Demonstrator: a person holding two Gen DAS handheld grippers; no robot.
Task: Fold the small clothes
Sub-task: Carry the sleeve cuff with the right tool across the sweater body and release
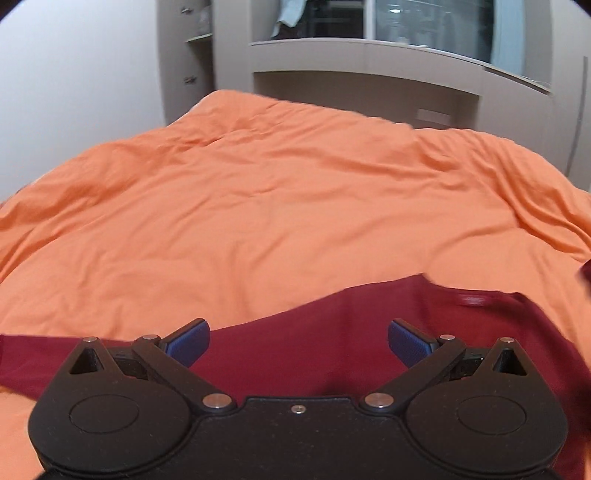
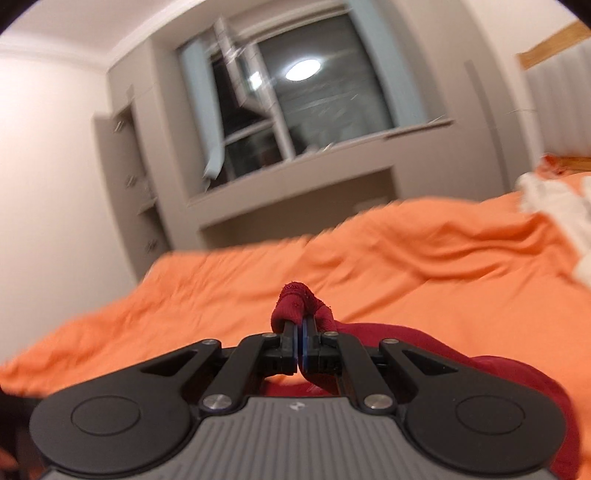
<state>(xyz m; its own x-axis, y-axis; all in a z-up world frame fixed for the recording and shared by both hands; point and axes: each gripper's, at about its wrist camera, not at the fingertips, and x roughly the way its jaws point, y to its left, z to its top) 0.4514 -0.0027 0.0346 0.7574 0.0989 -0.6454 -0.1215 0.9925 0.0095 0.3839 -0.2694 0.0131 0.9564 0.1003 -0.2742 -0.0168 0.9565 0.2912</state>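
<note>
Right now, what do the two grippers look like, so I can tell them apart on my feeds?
Left gripper: all black body, round black housings at both sides, silver pivot pins, textured blue pads on its fingers. Right gripper: the same black linkages and silver pins, but a ribbed grey centre plate with a small white logo. No cables or sleeves show.

Orange bedcover [image 1: 280, 206], rumpled, spread over the whole bed, with shallow creases running across it. White bedding [image 2: 554, 206] bunched at the far right of the bed in the right wrist view. Beyond the bed, grey built-in wall unit [image 1: 332, 59] with a wide ledge and a recess beneath. Window [image 2: 314, 99] above the ledge, dark outside, with a round ceiling light reflected in the pane. Narrow column of drawers [image 1: 188, 48] with small metal handles left of the unit. Plain pale wall [image 1: 74, 74] at far left. Pale garment [image 1: 291, 14] hanging at top, details blurred.
</note>
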